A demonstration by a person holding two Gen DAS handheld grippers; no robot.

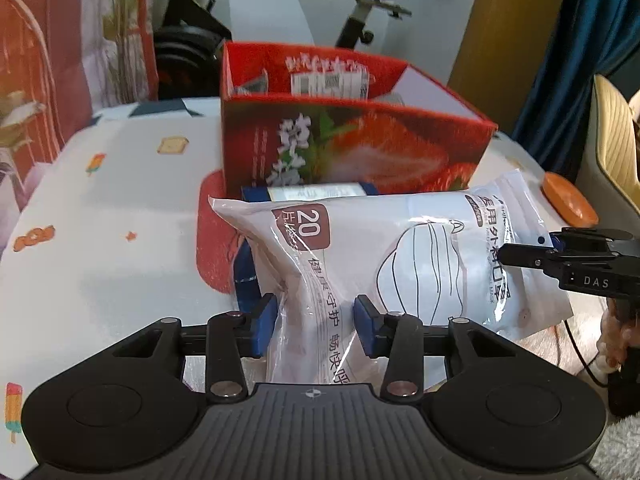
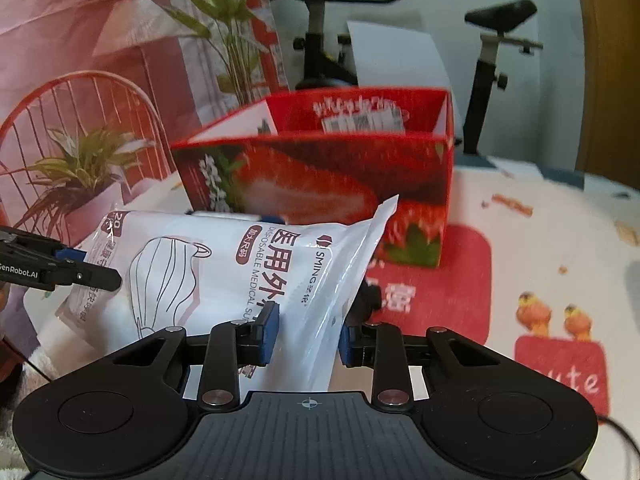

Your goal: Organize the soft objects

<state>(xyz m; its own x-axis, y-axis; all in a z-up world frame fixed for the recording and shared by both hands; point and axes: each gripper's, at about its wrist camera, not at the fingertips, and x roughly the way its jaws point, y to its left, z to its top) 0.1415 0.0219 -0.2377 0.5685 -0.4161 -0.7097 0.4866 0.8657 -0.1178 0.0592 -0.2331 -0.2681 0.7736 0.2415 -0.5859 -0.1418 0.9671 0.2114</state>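
Note:
A white plastic pack of medical masks (image 1: 420,248) hangs crosswise in front of a red strawberry-print box (image 1: 360,148). My left gripper (image 1: 316,316) is shut on the pack's left end, its blue pads pinching the film. In the same view my right gripper (image 1: 520,258) reaches in from the right onto the other end. The right wrist view shows the mask pack (image 2: 224,264) pinched between the right gripper's (image 2: 308,332) pads, the left gripper (image 2: 108,278) at its far end, and the box (image 2: 320,176) behind. A blue-edged packet (image 1: 316,192) lies under the pack. A barcoded packet (image 1: 332,80) sits inside the box.
The box stands on a red mat (image 1: 214,248) over a white printed tablecloth (image 1: 120,200). An orange object (image 1: 568,200) lies at the table's right edge near a cream chair (image 1: 616,140). An exercise bike (image 1: 372,12) stands behind the table.

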